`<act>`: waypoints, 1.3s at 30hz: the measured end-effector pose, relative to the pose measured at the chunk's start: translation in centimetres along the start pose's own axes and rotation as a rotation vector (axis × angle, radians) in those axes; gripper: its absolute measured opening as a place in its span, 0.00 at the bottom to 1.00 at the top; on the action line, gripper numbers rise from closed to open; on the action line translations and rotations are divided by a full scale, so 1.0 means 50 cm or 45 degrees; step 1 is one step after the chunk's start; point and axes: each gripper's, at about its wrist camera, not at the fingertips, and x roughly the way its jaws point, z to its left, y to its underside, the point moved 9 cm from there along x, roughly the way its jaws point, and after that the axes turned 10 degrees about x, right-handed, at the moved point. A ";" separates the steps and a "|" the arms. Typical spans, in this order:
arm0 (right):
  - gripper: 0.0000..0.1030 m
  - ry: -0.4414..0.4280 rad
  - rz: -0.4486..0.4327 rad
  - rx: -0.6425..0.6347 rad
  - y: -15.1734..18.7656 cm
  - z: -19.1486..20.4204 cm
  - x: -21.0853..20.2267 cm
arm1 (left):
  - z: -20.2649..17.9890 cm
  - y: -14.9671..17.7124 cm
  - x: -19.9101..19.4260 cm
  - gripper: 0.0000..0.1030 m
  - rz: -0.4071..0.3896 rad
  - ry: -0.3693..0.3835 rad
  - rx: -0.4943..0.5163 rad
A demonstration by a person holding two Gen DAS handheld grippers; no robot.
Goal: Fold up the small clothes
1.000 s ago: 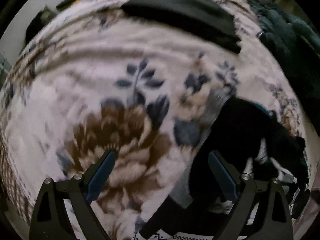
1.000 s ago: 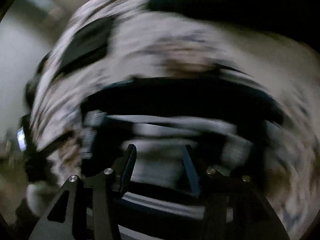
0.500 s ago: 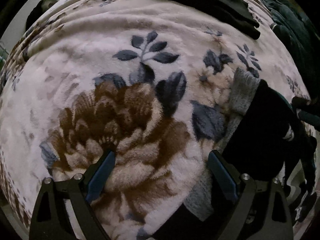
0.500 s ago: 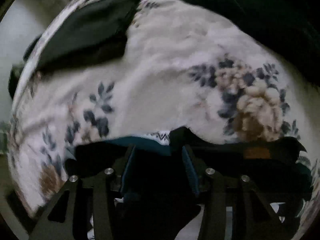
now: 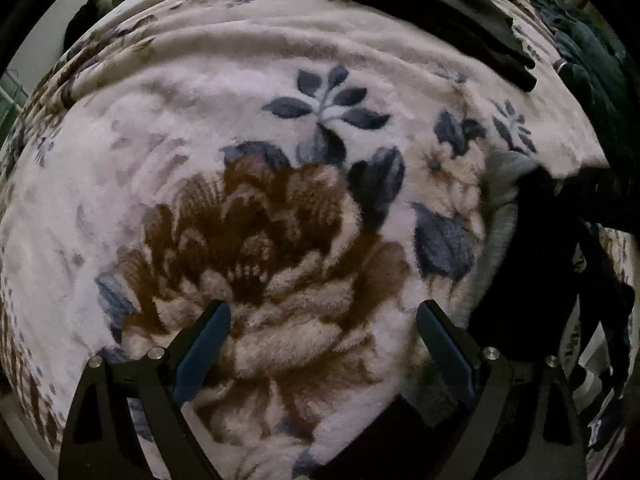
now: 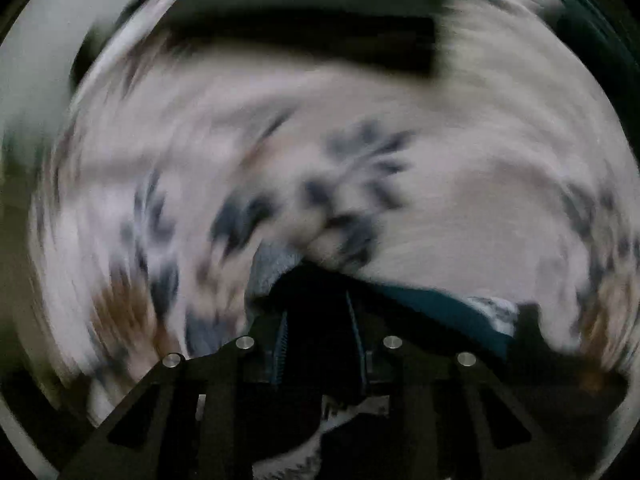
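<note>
1. A floral blanket (image 5: 256, 128) covers the surface; folded dark clothes (image 5: 420, 4) lie at its far edge.
2. The left gripper (image 5: 322, 334) hovers, fingers apart and empty.
3. The right gripper (image 6: 320, 336), blurred, has just been closing on the dark garment (image 5: 532, 264) at the blanket's right edge.

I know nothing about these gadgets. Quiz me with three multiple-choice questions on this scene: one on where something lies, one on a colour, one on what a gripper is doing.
1. Where does the dark folded garment lie on the blanket in the left camera's view?
A. far edge
B. between the fingers
C. under the flower

2. What colour is the big flower?
A. red
B. brown and cream
C. green

3. How is the left gripper?
A. clamped on a sock
B. open and empty
C. out of sight

Answers:
1 A, it stretches across the top of the view.
2 B, brown petals fading to cream.
3 B, only blanket shows between its wide-apart blue fingers.
</note>
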 end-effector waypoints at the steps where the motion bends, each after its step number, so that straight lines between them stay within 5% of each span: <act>1: 0.27 -0.038 -0.004 0.090 -0.012 -0.019 -0.005 | 0.002 0.001 -0.002 0.92 -0.006 0.007 -0.002; 5: 0.27 -0.128 0.056 0.296 -0.013 -0.066 0.001 | -0.010 -0.018 -0.004 0.92 -0.017 0.041 -0.014; 7: 0.13 -0.307 0.125 0.433 0.004 -0.077 -0.006 | -0.025 -0.034 -0.014 0.92 -0.049 0.094 -0.016; 9: 0.12 -0.420 0.188 0.550 0.014 -0.083 -0.011 | -0.047 -0.047 -0.023 0.92 -0.095 0.159 0.005; 14: 0.12 -0.538 0.289 0.526 0.033 -0.084 -0.041 | -0.132 -0.061 0.005 0.88 -0.119 0.409 0.087; 15: 0.13 -0.455 0.286 0.399 0.036 -0.085 -0.053 | -0.144 -0.065 -0.001 0.77 -0.151 0.438 0.102; 16: 0.15 -0.357 0.252 0.290 0.033 -0.079 -0.061 | -0.153 -0.070 -0.012 0.28 -0.198 0.498 0.110; 17: 0.15 -0.293 0.233 0.210 0.025 -0.052 -0.063 | -0.162 -0.071 -0.016 0.05 -0.207 0.537 0.116; 21: 0.46 -0.182 0.215 -0.078 0.016 -0.002 -0.081 | -0.163 -0.057 -0.039 0.05 -0.254 0.556 0.111; 22: 0.46 -0.159 0.202 -0.150 0.001 0.021 -0.077 | -0.159 -0.051 -0.045 0.05 -0.263 0.570 0.086; 27: 0.46 -0.006 0.341 -0.522 0.010 0.115 0.002 | -0.160 -0.043 -0.048 0.05 -0.263 0.588 0.018; 29: 0.19 0.120 0.338 -0.624 0.010 0.123 0.041 | -0.158 -0.043 -0.049 0.05 -0.261 0.591 0.011; 30: 0.09 0.169 0.334 -0.559 -0.005 0.107 0.052 | -0.162 -0.051 -0.045 0.05 -0.263 0.590 0.010; 33: 0.02 0.100 0.244 -0.264 -0.068 0.071 0.036 | -0.142 -0.050 -0.049 0.05 -0.274 0.583 0.020; 36: 0.00 -0.062 0.214 0.076 -0.114 0.009 0.010 | -0.129 -0.049 -0.051 0.05 -0.271 0.577 0.040; 39: 0.00 -0.134 0.204 0.167 -0.134 -0.026 -0.008 | -0.116 -0.046 -0.046 0.06 -0.249 0.584 0.035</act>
